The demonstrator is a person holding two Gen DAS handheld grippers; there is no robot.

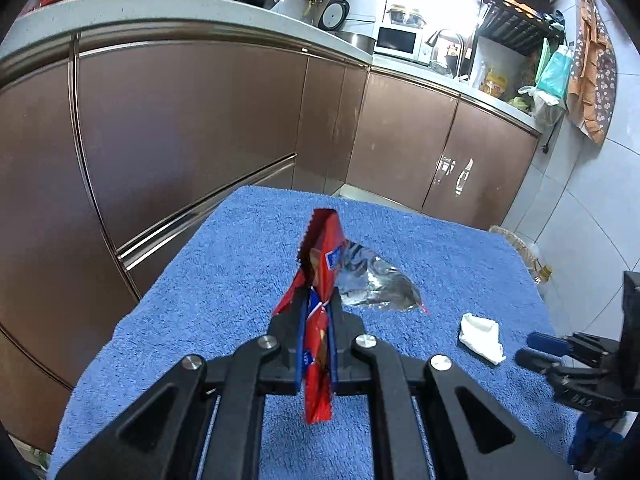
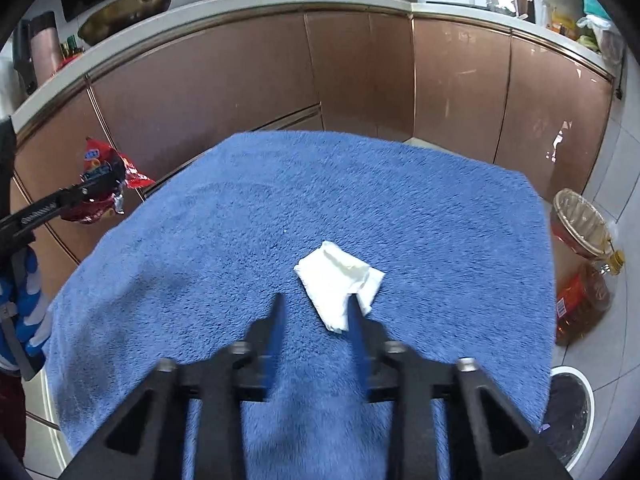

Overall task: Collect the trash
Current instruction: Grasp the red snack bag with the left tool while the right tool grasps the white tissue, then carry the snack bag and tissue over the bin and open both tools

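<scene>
Red crinkly snack wrapper (image 1: 320, 312) is pinched between the left gripper's (image 1: 318, 300) blue-lined fingers, sticking up past the tips and hanging out below, lifted off the fuzzy blue towel (image 1: 224, 264). Its silver foil inside (image 1: 376, 284) shows just beyond the fingertips. Crumpled white tissue (image 2: 340, 284) sits on the towel right at the right gripper's (image 2: 316, 312) tips, whose fingers are spread apart, the right-hand finger overlapping the tissue's edge.
</scene>
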